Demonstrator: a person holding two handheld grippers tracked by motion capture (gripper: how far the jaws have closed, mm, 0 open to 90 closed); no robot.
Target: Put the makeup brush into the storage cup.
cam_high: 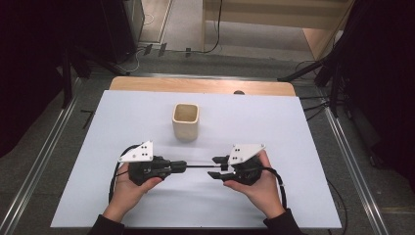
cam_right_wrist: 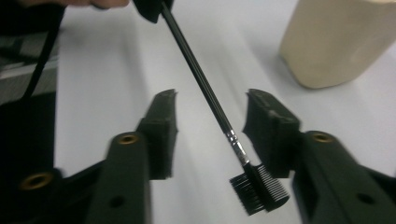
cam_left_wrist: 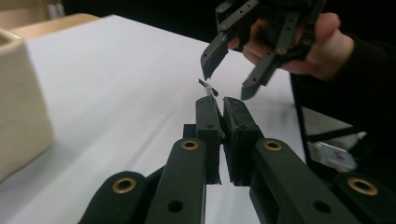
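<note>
In the high view, the left gripper (cam_high: 182,166) sits at lower left of centre and the right gripper (cam_high: 213,167) at lower right of centre, their tips facing each other above the white table (cam_high: 122,122). A thin black brush (cam_high: 198,166) runs level between them.

The left gripper is clenched on the handle end of the brush: in the left gripper view its two black jaws stand pressed together at the middle of the frame, with the far end of the brush (cam_left_wrist: 208,88) poking out just above their tips. Beyond it, at upper right of that frame, the right gripper (cam_left_wrist: 229,79) hangs with its jaws spread, held in a hand (cam_left_wrist: 322,44).

In the right gripper view the jaws stand released, wide apart at lower left and lower right. The brush (cam_right_wrist: 210,100) slants from the top centre down to lower right, passing between the jaws without touching either pad. Its comb-and-bristle head (cam_right_wrist: 259,189) lies just beside the right-hand jaw, a short silver ferrule above it.

A cream square cup (cam_high: 186,121) stands upright at the centre of the high view, beyond the grippers and apart from them; it appears at the upper right of the right gripper view (cam_right_wrist: 341,37) and at the left edge of the left gripper view (cam_left_wrist: 18,107).
</note>
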